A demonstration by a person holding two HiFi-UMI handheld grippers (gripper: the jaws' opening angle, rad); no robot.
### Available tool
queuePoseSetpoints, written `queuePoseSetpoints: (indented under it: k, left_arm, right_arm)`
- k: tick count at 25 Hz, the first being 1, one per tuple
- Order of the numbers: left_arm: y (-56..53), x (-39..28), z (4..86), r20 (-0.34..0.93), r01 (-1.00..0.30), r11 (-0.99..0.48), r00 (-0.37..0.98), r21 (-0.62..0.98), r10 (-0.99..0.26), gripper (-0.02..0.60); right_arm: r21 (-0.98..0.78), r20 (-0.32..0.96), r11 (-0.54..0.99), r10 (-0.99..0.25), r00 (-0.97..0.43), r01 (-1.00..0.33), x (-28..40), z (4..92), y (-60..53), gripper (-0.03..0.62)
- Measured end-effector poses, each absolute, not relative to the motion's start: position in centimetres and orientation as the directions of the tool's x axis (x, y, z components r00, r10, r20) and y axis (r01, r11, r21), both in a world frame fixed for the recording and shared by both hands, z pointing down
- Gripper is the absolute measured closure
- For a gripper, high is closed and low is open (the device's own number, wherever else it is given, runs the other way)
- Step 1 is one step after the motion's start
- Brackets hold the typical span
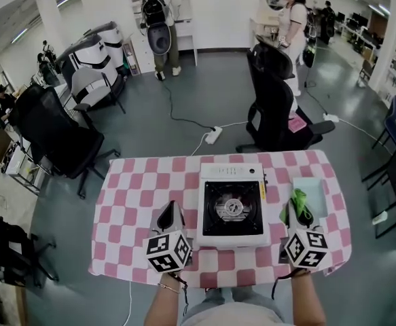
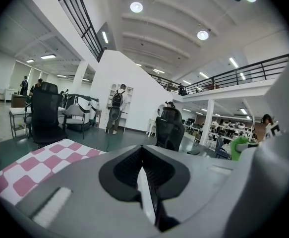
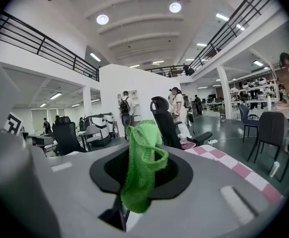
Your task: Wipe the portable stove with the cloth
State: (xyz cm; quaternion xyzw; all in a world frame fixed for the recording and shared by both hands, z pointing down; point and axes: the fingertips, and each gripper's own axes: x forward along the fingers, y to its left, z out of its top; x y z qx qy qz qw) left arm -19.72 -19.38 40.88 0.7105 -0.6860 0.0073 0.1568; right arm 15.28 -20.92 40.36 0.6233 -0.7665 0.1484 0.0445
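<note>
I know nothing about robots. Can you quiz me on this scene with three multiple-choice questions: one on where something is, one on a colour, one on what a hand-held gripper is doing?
1. Where is the portable stove?
A) On the checked table, between the left hand-held gripper and the right hand-held gripper
B) On the floor
C) On a black chair

2. What colour is the cloth?
A) Red
B) Green
C) Blue

3. What state is the left hand-held gripper in?
A) Shut on the cloth
B) Wide open
C) Shut, with nothing in it

Answers:
1 A: the head view shows the stove mid-table with a gripper on each side.
2 B: the cloth pinched in the right hand-held gripper is bright green.
3 C: the left gripper view shows its jaws together with nothing between them.
</note>
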Motion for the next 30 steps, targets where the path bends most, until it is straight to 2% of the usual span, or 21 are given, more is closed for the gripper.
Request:
queuePoseSetpoints:
  k: [9,16,23,30]
  left_arm:
    - [-20.3,-19.4,42.4,0.25,-0.974,0.005,0.054,0.228,-0.967,0.581]
    - [-20.5,-19.9,43.9,0.281,-0.976,0.032,0.03,0.216,-0.959,0.581]
    - [-20.0,-20.5,45.6,0.312,-0.972,0.088,-0.017,0.217,-0.95,0.581]
    - [-19.8,-21.1,47.1,0.334,-0.969,0.133,-0.058,0.206,-0.941,0.581]
  right_arm:
    - [-0.128,0.261,0.292,-0.912,-0.317,-0.948,14.5,39.8,-23.0,0.5]
    - [-0.004,0.311,0.416,-0.864,-0.397,-0.909,13.5,40.6,-25.6,0.5]
    - [0.16,0.416,0.586,-0.77,-0.484,-0.794,12.2,42.8,-28.3,0.5]
    - [0.238,0.519,0.723,-0.659,-0.544,-0.649,11.0,44.7,-31.1,0.5]
